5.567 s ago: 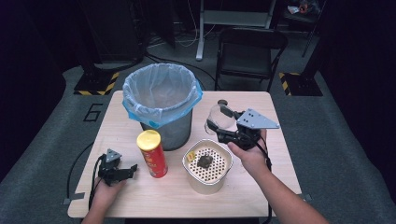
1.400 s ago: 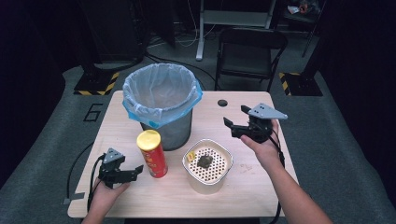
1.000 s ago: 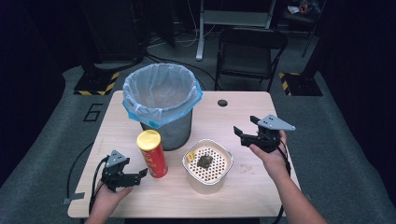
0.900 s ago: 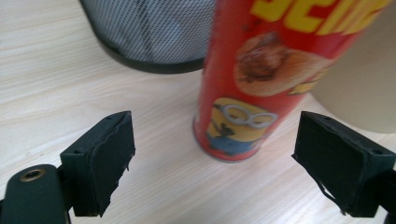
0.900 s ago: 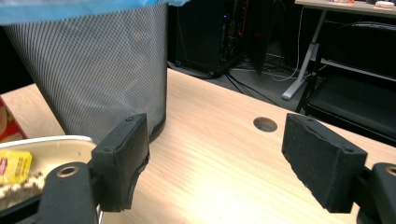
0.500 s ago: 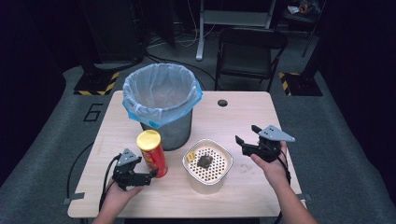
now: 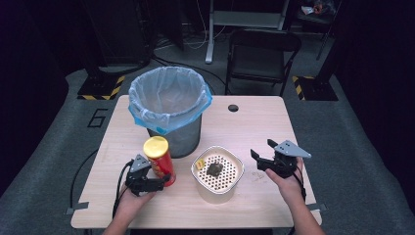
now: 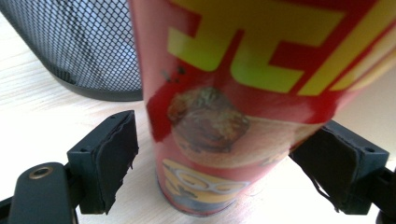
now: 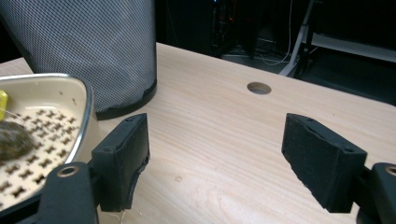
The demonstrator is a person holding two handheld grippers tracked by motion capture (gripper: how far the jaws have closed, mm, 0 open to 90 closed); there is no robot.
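A red snack can with a yellow lid [image 7: 157, 159] stands upright on the table in front of the bin. My left gripper [image 7: 155, 177] is open, its jaws on either side of the can's lower part [image 8: 233, 93], with a gap at the left pad [image 8: 112, 158]. My right gripper [image 7: 262, 149] hangs low over the table, open and with nothing in it, just right of a cream perforated basket [image 7: 218, 188]. Its left pad [image 9: 123, 158] is beside the basket's rim [image 9: 79, 93]. A dark lump [image 7: 214, 169] and a small yellow piece [image 7: 199, 165] lie in the basket.
A black mesh bin with a blue liner [image 7: 169, 105] stands behind the can and basket. A round cable hole [image 7: 233, 107] is in the tabletop at the back. A folding chair [image 7: 259, 54] stands beyond the table. Bare wood lies ahead of the right gripper [image 9: 224, 158].
My left gripper slid right until its jaws straddle the can. My right gripper came down and nearer the front edge, beside the basket; the clear thing it held earlier is gone from it.
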